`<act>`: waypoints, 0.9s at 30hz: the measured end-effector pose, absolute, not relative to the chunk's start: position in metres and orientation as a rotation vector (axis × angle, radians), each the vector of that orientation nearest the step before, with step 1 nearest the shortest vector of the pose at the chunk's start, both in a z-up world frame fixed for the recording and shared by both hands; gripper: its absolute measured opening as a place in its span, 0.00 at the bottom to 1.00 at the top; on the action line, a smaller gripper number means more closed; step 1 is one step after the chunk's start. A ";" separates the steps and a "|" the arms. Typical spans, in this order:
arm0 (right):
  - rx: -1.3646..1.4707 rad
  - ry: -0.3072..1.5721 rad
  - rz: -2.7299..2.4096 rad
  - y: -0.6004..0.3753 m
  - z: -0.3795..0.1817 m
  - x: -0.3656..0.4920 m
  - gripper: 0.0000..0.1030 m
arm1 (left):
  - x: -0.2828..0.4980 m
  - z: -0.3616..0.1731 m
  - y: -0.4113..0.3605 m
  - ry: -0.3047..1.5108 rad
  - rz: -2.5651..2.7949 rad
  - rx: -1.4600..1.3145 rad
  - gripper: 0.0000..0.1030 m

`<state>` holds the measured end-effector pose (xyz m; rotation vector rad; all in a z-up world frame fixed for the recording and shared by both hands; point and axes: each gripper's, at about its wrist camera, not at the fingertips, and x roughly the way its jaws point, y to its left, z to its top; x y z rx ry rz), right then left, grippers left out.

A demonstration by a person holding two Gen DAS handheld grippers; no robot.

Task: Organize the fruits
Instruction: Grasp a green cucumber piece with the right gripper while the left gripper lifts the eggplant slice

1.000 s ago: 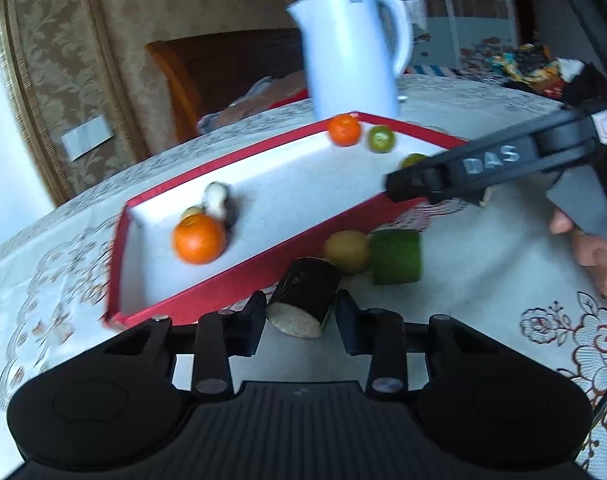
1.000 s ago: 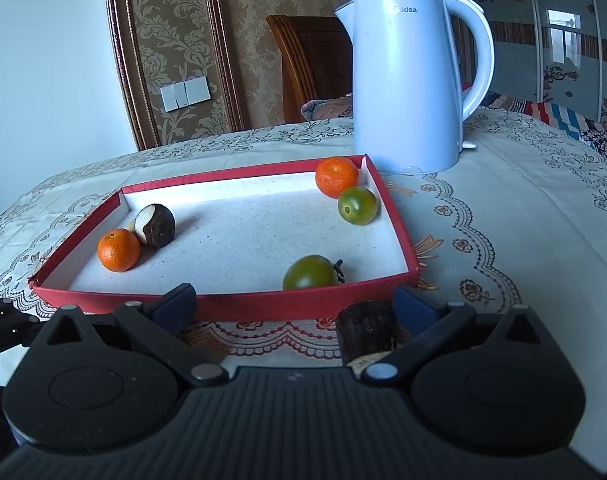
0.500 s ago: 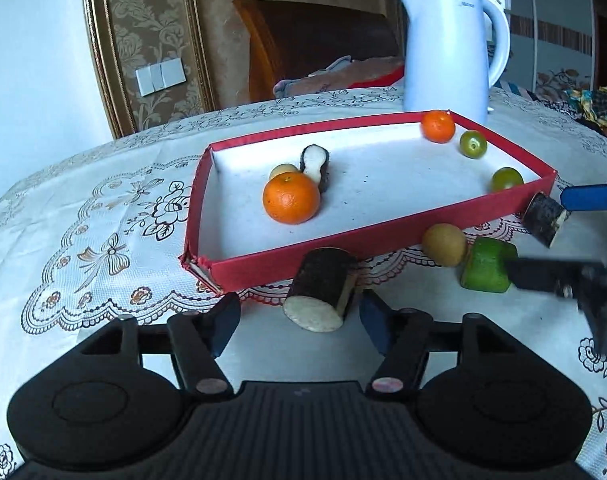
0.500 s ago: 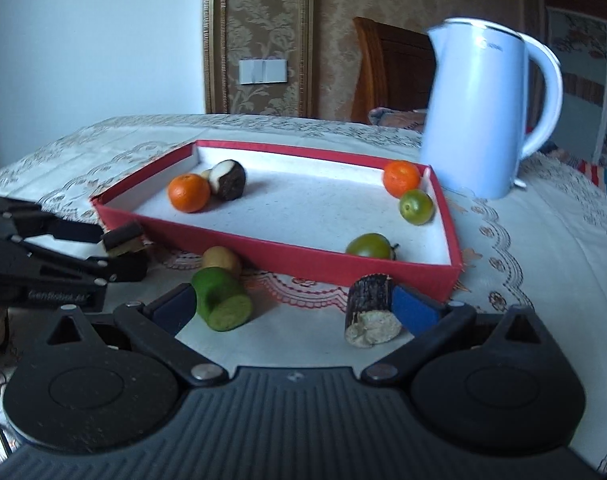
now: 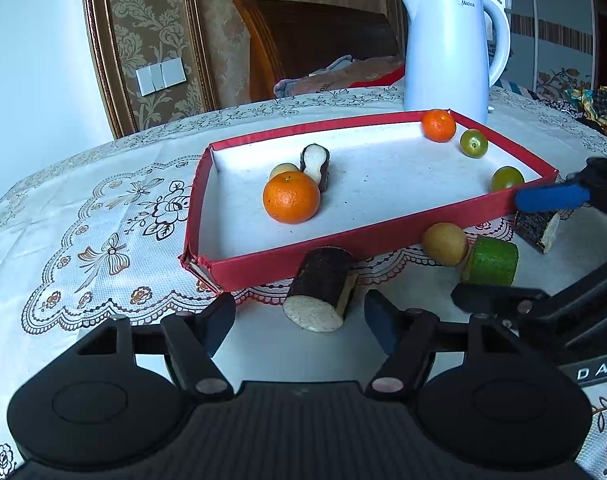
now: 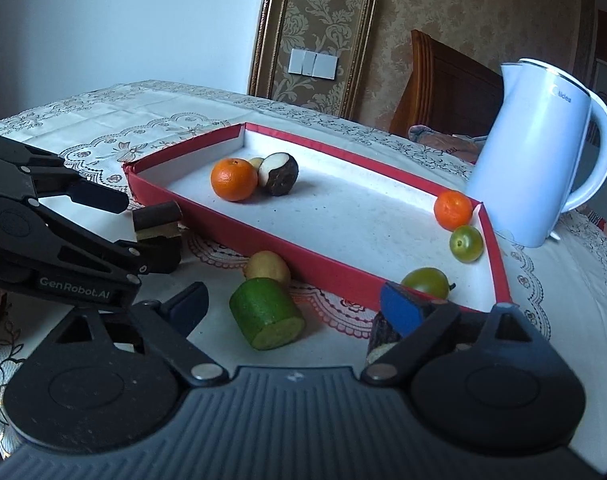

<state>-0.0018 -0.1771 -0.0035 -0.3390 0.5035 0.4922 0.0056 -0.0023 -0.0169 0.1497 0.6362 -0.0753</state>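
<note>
Bark-dark log piece (image 5: pixel 322 288) lies on its side, pale cut end toward me, long axis running back to the red tray (image 5: pixel 383 236). My left gripper (image 5: pixel 299 320) gapes wide around it, holding nothing; my right gripper (image 6: pixel 295 304) likewise gapes, empty.

1. Red tray (image 5: pixel 383 236) middle is bare and open from above; fruit sits only at its ends.
2. Left end: big orange (image 5: pixel 291 202) touching a dark cut piece (image 5: pixel 316 160).
3. Right end: small orange (image 5: pixel 438 125) and 2 green fruits (image 5: pixel 473 143).
4. White kettle (image 5: pixel 451 48) blocks the far right corner.
5. Front wall is crowded: dark log (image 5: pixel 323 288), yellow fruit (image 5: pixel 445 243) touching green chunk (image 5: pixel 491 261).
6. Tablecloth (image 5: pixel 103 216) left of tray is free.
</note>
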 end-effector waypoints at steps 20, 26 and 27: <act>-0.308 0.555 0.556 -0.177 -0.008 0.004 0.36 | 0.000 -0.016 -0.012 0.609 -0.142 0.193 0.52; -0.285 0.537 0.533 -0.180 -0.005 0.003 0.37 | -0.002 -0.016 -0.016 0.602 -0.162 0.211 0.33; -0.279 0.535 0.536 -0.181 -0.005 0.002 0.37 | -0.003 -0.016 -0.016 0.599 -0.163 0.214 0.33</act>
